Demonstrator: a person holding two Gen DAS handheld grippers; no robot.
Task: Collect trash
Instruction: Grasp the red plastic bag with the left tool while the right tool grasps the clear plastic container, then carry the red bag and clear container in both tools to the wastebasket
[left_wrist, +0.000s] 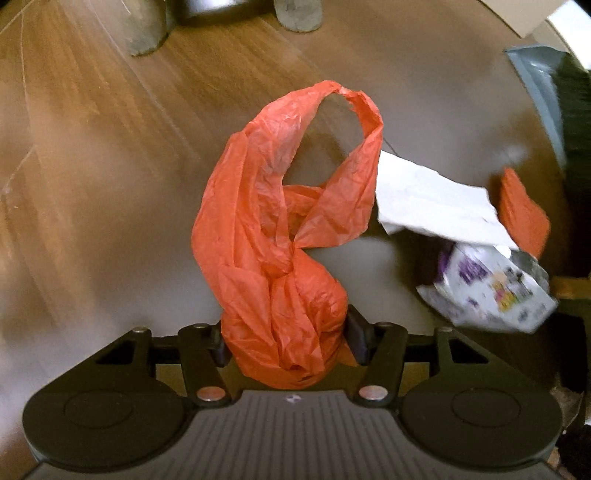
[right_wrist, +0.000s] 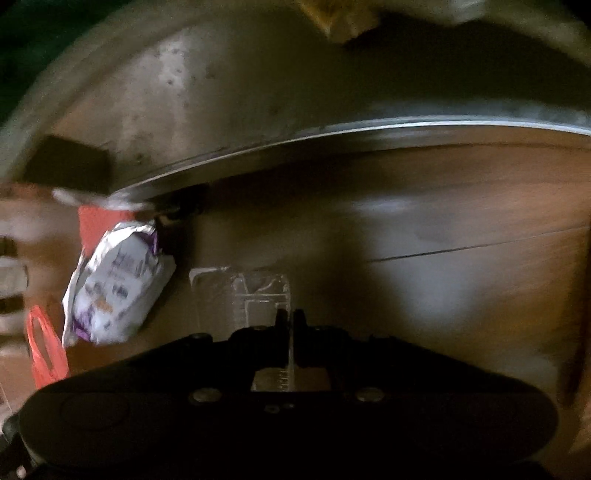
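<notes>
We had 2 pieces in hand. Our left gripper (left_wrist: 286, 341) had its pads pressed into the bunched base of the orange plastic bag (left_wrist: 284, 236), whose handle loops stood up over the wooden floor (left_wrist: 92, 147). Our right gripper (right_wrist: 290, 325) was closed down tight on an edge of the clear plastic packaging (right_wrist: 240, 291), which lay flat on the floor.

Left on the floor, as far as we could see, were the white paper sheet (left_wrist: 436, 199) and the crumpled white-and-purple wrapper (left_wrist: 491, 291) just beside it, plus a second orange scrap (left_wrist: 522, 210) behind them. So we judged the job under way (nothing yet binned).

The wrapper carried purple and yellow print, too blurred to read.
</notes>
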